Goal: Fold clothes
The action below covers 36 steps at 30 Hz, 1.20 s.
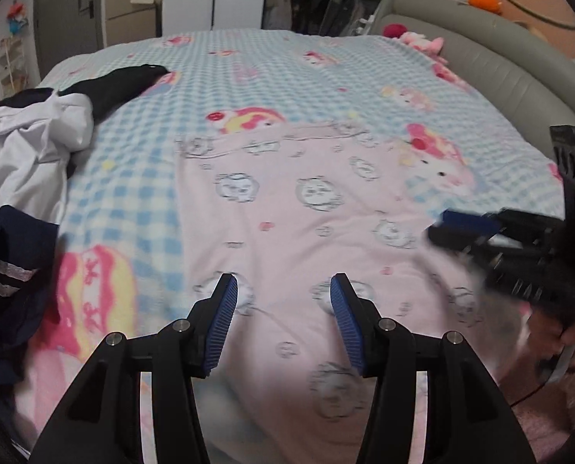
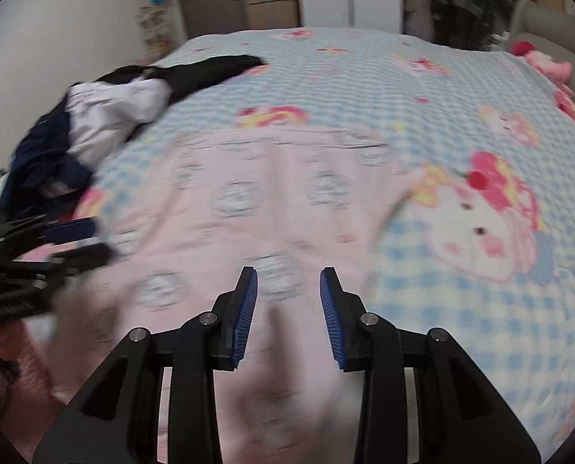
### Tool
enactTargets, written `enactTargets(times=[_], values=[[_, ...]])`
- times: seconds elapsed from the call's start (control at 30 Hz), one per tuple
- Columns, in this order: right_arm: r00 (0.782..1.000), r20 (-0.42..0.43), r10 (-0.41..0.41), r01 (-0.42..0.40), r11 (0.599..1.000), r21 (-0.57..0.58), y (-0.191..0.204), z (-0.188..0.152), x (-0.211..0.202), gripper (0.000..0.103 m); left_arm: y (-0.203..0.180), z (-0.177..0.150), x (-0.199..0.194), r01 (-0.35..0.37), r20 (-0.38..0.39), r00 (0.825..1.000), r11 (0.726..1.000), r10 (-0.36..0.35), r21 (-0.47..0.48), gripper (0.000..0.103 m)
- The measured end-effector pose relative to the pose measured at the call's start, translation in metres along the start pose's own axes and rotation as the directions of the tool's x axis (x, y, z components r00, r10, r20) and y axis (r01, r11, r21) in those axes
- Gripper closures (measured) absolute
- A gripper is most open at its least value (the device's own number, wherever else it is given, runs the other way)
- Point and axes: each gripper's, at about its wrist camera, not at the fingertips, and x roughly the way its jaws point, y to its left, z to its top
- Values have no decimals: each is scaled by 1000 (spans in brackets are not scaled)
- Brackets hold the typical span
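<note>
A pink garment (image 1: 307, 232) with grey round prints lies spread flat on the bed; it also shows in the right wrist view (image 2: 256, 208). My left gripper (image 1: 283, 290) is open and empty, just above the garment's near part. My right gripper (image 2: 288, 282) is open and empty above the garment's near right part. The right gripper shows at the right edge of the left wrist view (image 1: 461, 228), and the left gripper at the left edge of the right wrist view (image 2: 74, 239).
A blue checked bedsheet (image 1: 287, 65) with pink cartoon prints covers the bed. A pile of white, navy and black clothes (image 1: 36, 147) lies at the left; it also shows in the right wrist view (image 2: 105, 116). A grey padded headboard (image 1: 500, 62) runs along the right. Pink plush toys (image 1: 423, 42) sit by it.
</note>
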Motion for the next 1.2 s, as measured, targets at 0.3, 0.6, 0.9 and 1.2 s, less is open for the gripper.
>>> enactTargets(times=[0.3, 0.6, 0.9, 1.2], values=[[998, -68, 0, -2, 1000, -26, 15, -46, 5, 69, -1, -37, 21, -73, -135, 988, 997, 76, 25, 44], [999, -50, -3, 5, 999, 41, -8, -73, -19, 69, 12, -53, -24, -64, -41, 997, 995, 61, -70, 41], [1000, -11, -17, 16, 1000, -23, 25, -72, -29, 67, -49, -49, -12, 17, -56, 998, 999, -16, 29, 41], [997, -67, -40, 37, 998, -52, 21, -92, -22, 67, -45, -67, -6, -42, -125, 991, 998, 47, 41, 40]])
